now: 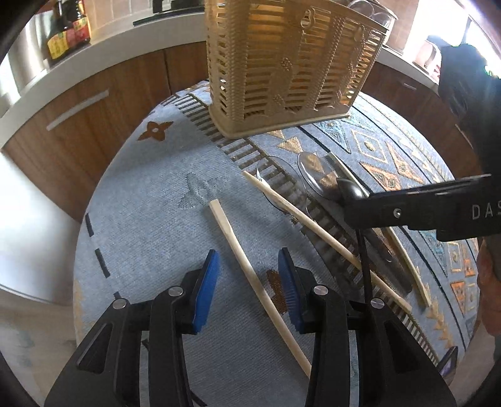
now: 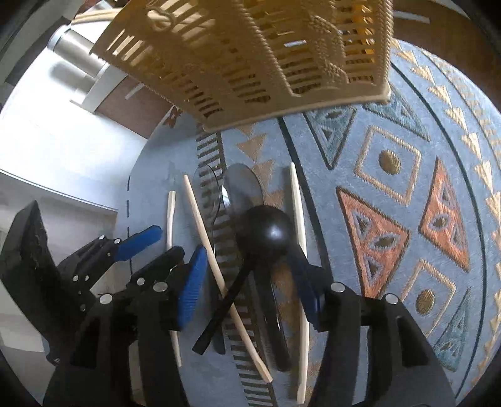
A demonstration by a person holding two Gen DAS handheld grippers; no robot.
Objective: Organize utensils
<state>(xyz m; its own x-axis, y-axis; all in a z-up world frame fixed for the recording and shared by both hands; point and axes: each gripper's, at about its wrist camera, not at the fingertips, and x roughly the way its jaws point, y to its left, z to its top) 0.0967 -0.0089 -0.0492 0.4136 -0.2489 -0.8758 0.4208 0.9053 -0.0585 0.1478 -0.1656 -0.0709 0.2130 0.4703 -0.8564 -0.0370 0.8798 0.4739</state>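
A beige slotted utensil basket (image 1: 291, 65) (image 2: 250, 56) stands at the far side of the patterned blue tablecloth (image 1: 150, 194). My left gripper (image 1: 249, 281) is open low over the cloth, and a wooden chopstick (image 1: 250, 275) lies between its blue pads without touching them. More chopsticks (image 1: 313, 225) (image 2: 297, 250), clear plastic spoons (image 1: 316, 175) (image 2: 241, 184) and a black spoon (image 2: 266, 233) lie in a loose pile. My right gripper (image 2: 250, 281) (image 1: 353, 200) is open over that pile, straddling the black spoon's handle and a chopstick (image 2: 219, 275). One blue finger (image 2: 141, 239) of the left gripper shows beside it.
Sauce bottles (image 1: 67, 31) stand on a white counter above wooden cabinets (image 1: 94, 103) behind the round table. The table's edge (image 1: 81, 250) drops to pale floor on the left. A dark sleeve (image 1: 463, 81) reaches in at the right. A glass jar (image 1: 372, 12) sits behind the basket.
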